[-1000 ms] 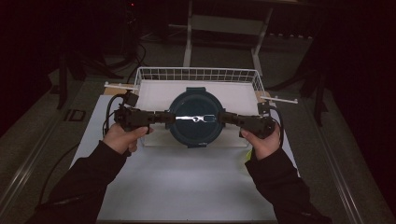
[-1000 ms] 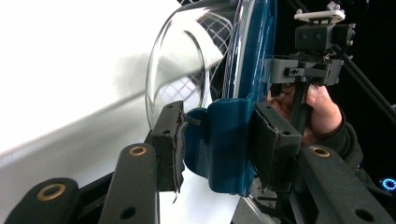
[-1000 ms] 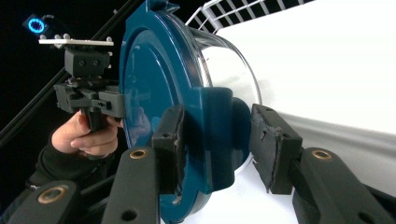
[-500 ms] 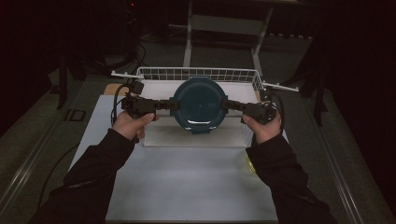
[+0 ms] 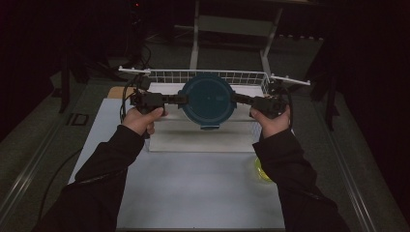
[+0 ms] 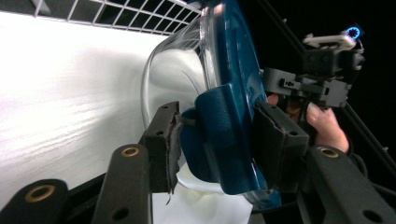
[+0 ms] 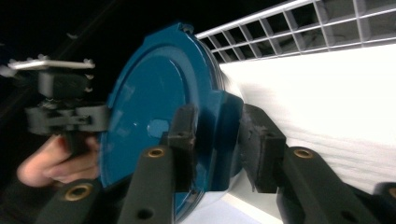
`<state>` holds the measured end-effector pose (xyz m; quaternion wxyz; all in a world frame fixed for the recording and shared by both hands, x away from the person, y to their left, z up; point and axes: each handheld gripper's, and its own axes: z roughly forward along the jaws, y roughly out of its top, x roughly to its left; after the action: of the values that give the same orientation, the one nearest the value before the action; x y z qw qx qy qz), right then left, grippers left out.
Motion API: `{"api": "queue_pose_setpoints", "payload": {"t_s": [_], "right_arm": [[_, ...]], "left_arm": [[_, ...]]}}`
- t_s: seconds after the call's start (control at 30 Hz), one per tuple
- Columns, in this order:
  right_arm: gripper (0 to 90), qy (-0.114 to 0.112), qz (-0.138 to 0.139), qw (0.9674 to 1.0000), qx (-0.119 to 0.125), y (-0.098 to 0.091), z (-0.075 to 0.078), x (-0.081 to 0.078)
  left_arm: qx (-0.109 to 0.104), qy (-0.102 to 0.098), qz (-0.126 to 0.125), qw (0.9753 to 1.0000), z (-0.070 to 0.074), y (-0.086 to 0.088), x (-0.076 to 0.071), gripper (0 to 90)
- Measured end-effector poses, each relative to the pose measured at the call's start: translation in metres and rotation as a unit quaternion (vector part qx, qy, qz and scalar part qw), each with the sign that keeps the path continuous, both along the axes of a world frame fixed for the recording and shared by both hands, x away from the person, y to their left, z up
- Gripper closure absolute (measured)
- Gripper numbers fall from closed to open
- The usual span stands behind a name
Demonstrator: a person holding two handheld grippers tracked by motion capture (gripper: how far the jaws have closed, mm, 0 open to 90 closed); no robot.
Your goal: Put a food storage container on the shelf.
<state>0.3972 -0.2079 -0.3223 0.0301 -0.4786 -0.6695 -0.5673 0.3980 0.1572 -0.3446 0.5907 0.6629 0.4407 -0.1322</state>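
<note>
Change since earlier: the round container (image 5: 207, 99) and both hands sit higher in the high view than a second ago, closer to the wire basket's (image 5: 251, 77) far rail; the container's blue lid now faces the camera squarely.
Container: glass bowl with a dark blue clip lid, at upper centre of the high view, held off the white surface (image 5: 193, 174) between the two grippers, over the basket's white floor.
Left gripper (image 5: 175, 100): left of the container in the high view; its jaws have just been opening a little, yet in the left gripper view the pads (image 6: 163, 140) press on either side of a blue lid clip (image 6: 219, 135), so it is grasping the container.
Right gripper (image 5: 237, 98): right of the container; its jaws have just been closing, and in the right gripper view the pads (image 7: 259, 140) clamp the opposite lid clip (image 7: 219, 135), gripping the container.
Basket: white wire walls across the upper middle of the high view, behind the container.
Yellow thing (image 5: 263, 171): lower right on the white surface, partly hidden by the right sleeve; too little shows to tell what it is.
</note>
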Motion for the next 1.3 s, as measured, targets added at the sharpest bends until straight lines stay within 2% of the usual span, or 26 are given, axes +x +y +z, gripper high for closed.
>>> {"api": "queue_pose_setpoints", "payload": {"t_s": [0.03,0.07,0.17,0.33,0.47,0.53,0.57,0.63,0.7,0.73,0.8,0.87,1.0,1.07,1.2,1.3], "right_arm": [[64.4,0.005,-0.001,1.0,0.007,0.001,-0.001,0.002],[64.0,0.001,-0.002,1.0,0.01,0.002,-0.003,0.005],[62.0,-0.004,-0.004,1.0,0.008,0.004,-0.005,0.005],[60.4,0.0,-0.012,0.9999,0.012,0.007,-0.01,0.01],[59.2,0.006,-0.019,0.9998,0.01,0.009,-0.011,0.016],[59.2,0.006,-0.019,0.9997,0.011,0.009,-0.011,0.017],[59.0,0.006,-0.019,0.9997,0.01,0.01,-0.011,0.017],[57.7,-0.005,-0.016,0.9999,-0.001,0.011,-0.01,0.017],[56.7,-0.01,-0.015,0.9998,-0.007,0.011,-0.009,0.016],[55.2,-0.024,-0.012,0.9994,-0.023,0.012,-0.007,0.014],[54.4,-0.028,-0.01,0.9992,-0.027,0.012,-0.007,0.013],[52.4,-0.037,-0.008,0.9987,-0.034,0.012,-0.005,0.011],[49.8,-0.053,-0.009,0.9972,-0.052,0.011,-0.001,0.004],[49.3,-0.059,-0.011,0.9965,-0.058,0.011,0.001,0.001],[51.3,-0.072,0.001,0.9955,-0.062,0.009,0.006,-0.012],[52.9,-0.076,0.006,0.9951,-0.064,0.009,0.007,-0.018]], "left_arm": [[-0.008,0.012,0.003,0.9999,-0.002,0.001,0.002,52.3],[-0.015,0.021,0.004,0.9997,-0.005,0.002,0.004,52.0],[-0.032,0.031,0.011,0.9989,-0.011,0.005,0.008,51.5],[-0.037,0.037,0.019,0.9984,-0.013,0.006,0.015,50.0],[-0.027,0.028,0.027,0.9989,-0.012,0.005,0.017,47.1],[-0.007,0.0,0.036,0.9993,-0.009,0.003,0.015,46.8],[0.001,-0.006,0.038,0.9992,-0.008,0.003,0.014,45.7],[0.028,-0.03,0.049,0.998,-0.004,0.001,0.011,43.5],[0.039,-0.039,0.054,0.997,0.0,-0.001,0.008,43.5],[0.048,-0.046,0.057,0.9962,0.001,-0.001,0.006,42.2],[0.052,-0.054,0.062,0.9953,0.003,-0.001,0.003,42.0],[0.064,-0.069,0.074,0.9928,0.006,0.001,-0.001,39.5],[0.086,-0.112,0.072,0.9873,0.011,0.004,-0.012,37.4],[0.09,-0.131,0.072,0.9846,0.013,0.004,-0.018,35.3],[0.079,-0.162,0.051,0.9824,0.016,0.006,-0.033,27.9],[0.083,-0.175,0.043,0.9802,0.016,0.005,-0.045,24.3]]}}
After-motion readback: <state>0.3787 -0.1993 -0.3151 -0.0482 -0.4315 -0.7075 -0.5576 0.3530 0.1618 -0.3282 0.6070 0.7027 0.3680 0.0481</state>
